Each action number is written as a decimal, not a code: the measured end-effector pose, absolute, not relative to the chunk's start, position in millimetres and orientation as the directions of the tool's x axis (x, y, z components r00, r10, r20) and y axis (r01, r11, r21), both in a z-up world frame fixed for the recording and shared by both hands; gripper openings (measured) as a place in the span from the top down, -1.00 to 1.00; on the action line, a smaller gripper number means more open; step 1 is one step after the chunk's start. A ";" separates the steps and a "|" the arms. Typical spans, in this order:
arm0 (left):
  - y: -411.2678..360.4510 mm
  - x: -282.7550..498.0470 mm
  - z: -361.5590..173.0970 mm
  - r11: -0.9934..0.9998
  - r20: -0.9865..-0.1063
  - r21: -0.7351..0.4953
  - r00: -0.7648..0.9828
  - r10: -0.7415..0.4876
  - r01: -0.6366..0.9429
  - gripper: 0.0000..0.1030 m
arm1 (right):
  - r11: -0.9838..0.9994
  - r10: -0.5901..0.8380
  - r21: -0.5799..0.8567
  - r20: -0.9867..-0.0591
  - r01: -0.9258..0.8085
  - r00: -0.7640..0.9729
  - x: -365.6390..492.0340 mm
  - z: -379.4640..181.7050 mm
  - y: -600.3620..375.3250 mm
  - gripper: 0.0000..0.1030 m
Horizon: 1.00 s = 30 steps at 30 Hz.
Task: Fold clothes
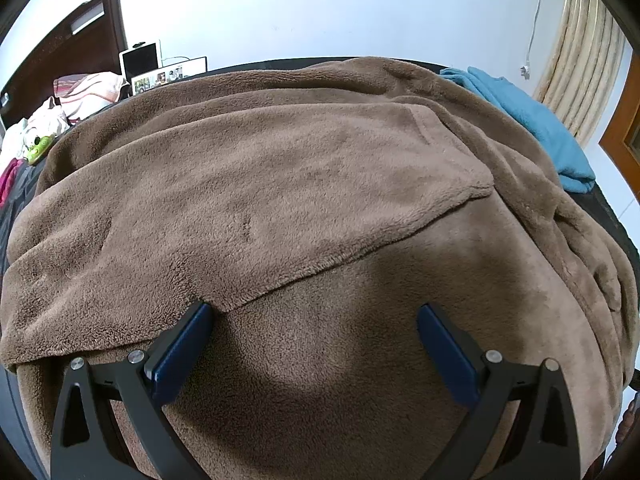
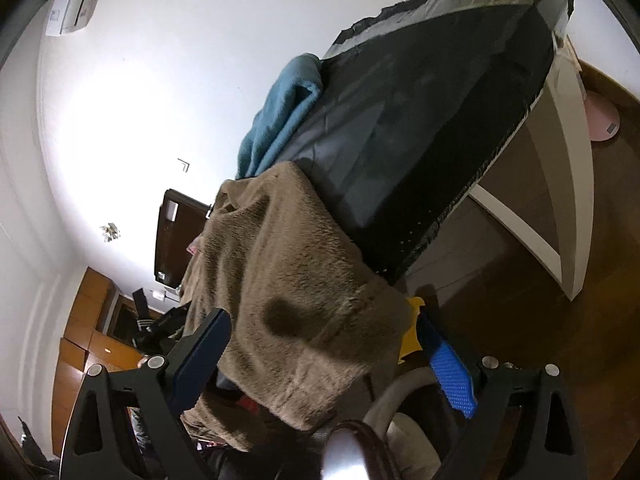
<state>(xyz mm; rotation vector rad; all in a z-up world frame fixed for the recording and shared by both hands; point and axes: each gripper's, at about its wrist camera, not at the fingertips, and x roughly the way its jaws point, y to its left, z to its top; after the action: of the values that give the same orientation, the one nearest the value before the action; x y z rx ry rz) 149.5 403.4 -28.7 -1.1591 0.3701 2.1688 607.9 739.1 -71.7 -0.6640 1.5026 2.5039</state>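
A large brown fleece garment (image 1: 320, 200) lies spread over the dark table, with one flap folded over on top; its hem runs diagonally just ahead of my left gripper (image 1: 314, 316). The left gripper is open and empty, hovering low over the fleece, its left fingertip (image 1: 200, 312) at the flap's edge. In the tilted right wrist view the same brown fleece (image 2: 296, 280) hangs over the table's edge. My right gripper (image 2: 324, 320) is open, its jaws on either side of the hanging part, not closed on it.
A folded blue towel (image 1: 532, 116) lies at the table's far right; it also shows in the right wrist view (image 2: 280, 116). Pink and white clothes (image 1: 80, 96) are piled at the far left by a dark headboard (image 1: 68, 44). The dark table top (image 2: 420, 128) stands on white legs (image 2: 560, 200).
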 end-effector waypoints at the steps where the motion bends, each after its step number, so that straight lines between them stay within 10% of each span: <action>1: 403.5 149.3 -28.8 -0.754 -0.820 -0.050 -0.404 0.406 -0.655 -0.98 | -0.489 -0.101 0.804 -0.437 -0.338 -0.894 606.8 -73.2 740.0 -0.85; 4: 404.8 148.9 -28.8 -0.754 -0.819 -0.048 -0.406 0.404 -0.655 -0.98 | -0.491 -0.096 0.805 -0.429 -0.332 -0.898 606.9 -75.6 740.3 -0.80; 8: 405.0 148.7 -29.1 -0.755 -0.819 -0.048 -0.407 0.404 -0.654 -0.98 | -0.534 -0.090 0.785 -0.423 -0.315 -0.902 612.5 -67.3 732.9 0.23; 12: 404.3 149.1 -29.3 -0.756 -0.818 -0.054 -0.406 0.408 -0.652 -0.98 | -0.621 -0.063 0.709 -0.469 -0.333 -0.881 618.2 -45.8 717.9 0.62; 20: 401.9 149.0 -28.0 -0.752 -0.814 -0.065 -0.402 0.420 -0.655 -0.98 | -0.695 -0.050 0.690 -0.327 -0.203 -0.944 619.1 21.2 700.6 0.67; 30: 387.2 176.6 16.2 -0.553 -0.682 -0.418 -0.153 0.715 -0.721 -0.98 | -0.790 -0.213 0.612 -0.336 -0.040 -0.918 501.0 70.4 661.4 0.67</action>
<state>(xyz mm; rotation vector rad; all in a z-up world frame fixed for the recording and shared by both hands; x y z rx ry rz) 176.6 387.2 16.2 -1.0943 0.0081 1.8587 501.0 661.4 70.4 -0.6400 1.0386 2.9965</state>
